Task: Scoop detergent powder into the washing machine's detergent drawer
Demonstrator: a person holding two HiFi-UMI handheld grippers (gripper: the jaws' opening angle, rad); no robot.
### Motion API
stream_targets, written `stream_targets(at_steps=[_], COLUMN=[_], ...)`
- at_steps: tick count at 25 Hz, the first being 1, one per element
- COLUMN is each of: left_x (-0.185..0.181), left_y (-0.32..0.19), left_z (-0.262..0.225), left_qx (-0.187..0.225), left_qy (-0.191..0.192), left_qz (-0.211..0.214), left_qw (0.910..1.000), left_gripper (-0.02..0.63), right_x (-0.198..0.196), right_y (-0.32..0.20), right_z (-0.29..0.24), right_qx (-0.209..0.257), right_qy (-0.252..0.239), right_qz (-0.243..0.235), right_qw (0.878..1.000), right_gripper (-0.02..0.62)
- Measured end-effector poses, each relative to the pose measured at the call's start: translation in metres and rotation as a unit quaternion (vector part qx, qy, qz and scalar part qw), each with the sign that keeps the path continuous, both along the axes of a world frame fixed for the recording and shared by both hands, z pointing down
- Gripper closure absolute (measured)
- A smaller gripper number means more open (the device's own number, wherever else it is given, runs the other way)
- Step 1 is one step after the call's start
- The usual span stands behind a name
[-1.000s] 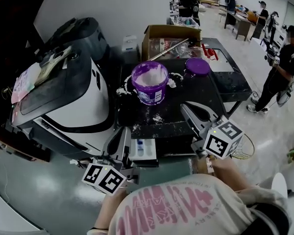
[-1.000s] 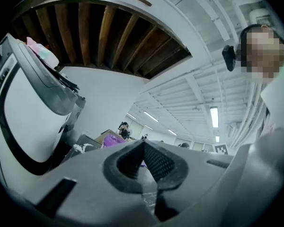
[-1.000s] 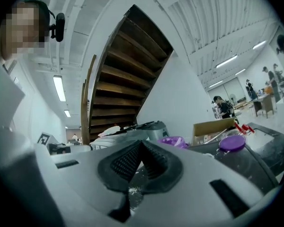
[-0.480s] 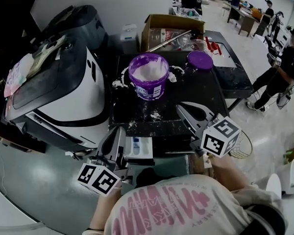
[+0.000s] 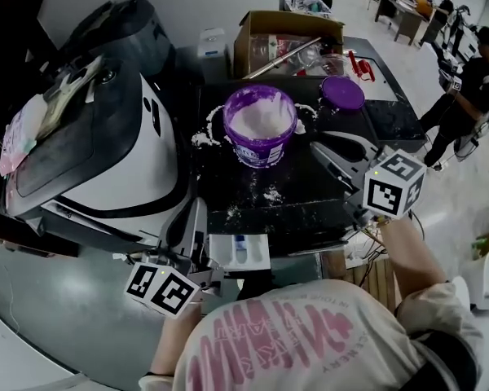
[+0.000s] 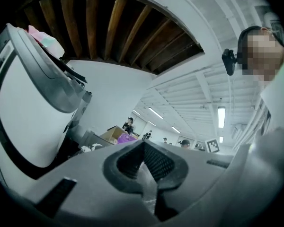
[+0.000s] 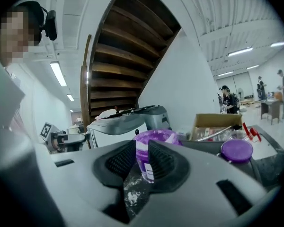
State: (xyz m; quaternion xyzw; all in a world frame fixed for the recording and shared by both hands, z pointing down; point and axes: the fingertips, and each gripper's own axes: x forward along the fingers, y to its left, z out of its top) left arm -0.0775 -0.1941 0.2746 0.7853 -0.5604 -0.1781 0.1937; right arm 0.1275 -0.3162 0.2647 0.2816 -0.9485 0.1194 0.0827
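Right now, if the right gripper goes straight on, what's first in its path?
The right gripper's opening jaws are empty; the purple detergent tub sits dead ahead, likely first contact, depth unclear.

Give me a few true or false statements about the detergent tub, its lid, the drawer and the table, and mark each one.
1. The purple tub has its lid off, and the lid lies on the black table. True.
2. The tub is empty. False: it holds plenty of white powder.
3. The detergent drawer is pulled out. True.
4. The table is clean. False: spilled powder is scattered around the tub.
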Motion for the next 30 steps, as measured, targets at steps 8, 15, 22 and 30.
stream_targets(at_steps=[8,15,22,30], left_x=[-0.028,-0.052,-0.083,-0.105], left_y=[-0.035,-0.045,-0.050,-0.054], left_z=[-0.012,0.011,0.027,0.055], left_qx=[0.001,-0.023,-0.036,-0.057], left_qy=[-0.009,0.012,0.029,0.048], left_qz=[0.013,0.000,-0.024,-0.033], left_qw=[0.9999,0.9997,0.9986,0.9967], left_gripper=[0.606,0.604,0.604,0.604], right_x=[-0.040,-0.070,-0.096,-0.096], right_y=[-0.053,-0.090,-0.115,-0.129], right_z=[-0.003,0.012,0.031,0.065], right_qx=[0.058,0.077,0.087,0.085], right_qy=[0.170,0.303,0.436,0.556], right_qz=[-0.073,-0.154,-0.248,-0.320], right_qw=[0.981,0.937,0.861,0.762], right_gripper=[0.462,0.449,0.426,0.417])
